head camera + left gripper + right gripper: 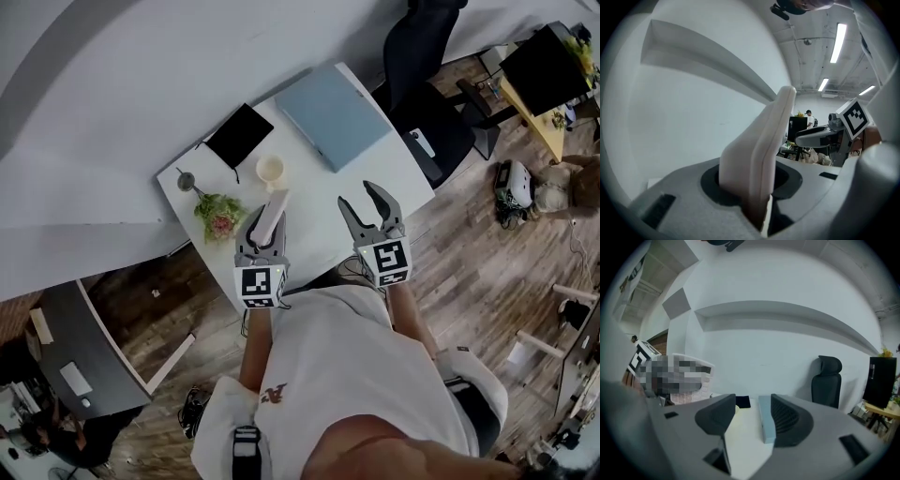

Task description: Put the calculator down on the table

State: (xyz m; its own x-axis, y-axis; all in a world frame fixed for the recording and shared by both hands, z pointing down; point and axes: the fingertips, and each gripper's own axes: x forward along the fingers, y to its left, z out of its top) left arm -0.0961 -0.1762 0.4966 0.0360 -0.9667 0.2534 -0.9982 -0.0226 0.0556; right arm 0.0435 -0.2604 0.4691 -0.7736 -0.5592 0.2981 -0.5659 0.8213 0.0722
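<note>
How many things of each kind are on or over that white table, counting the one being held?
Cup: 1
Plant: 1
Black pad: 1
Blue case: 1
Small grey item: 1
Calculator, held: 1
Total: 6

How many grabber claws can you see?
2. The left gripper is over the near part of the white table, shut on the calculator. The right gripper is beside it, open and empty. No others show.
</note>
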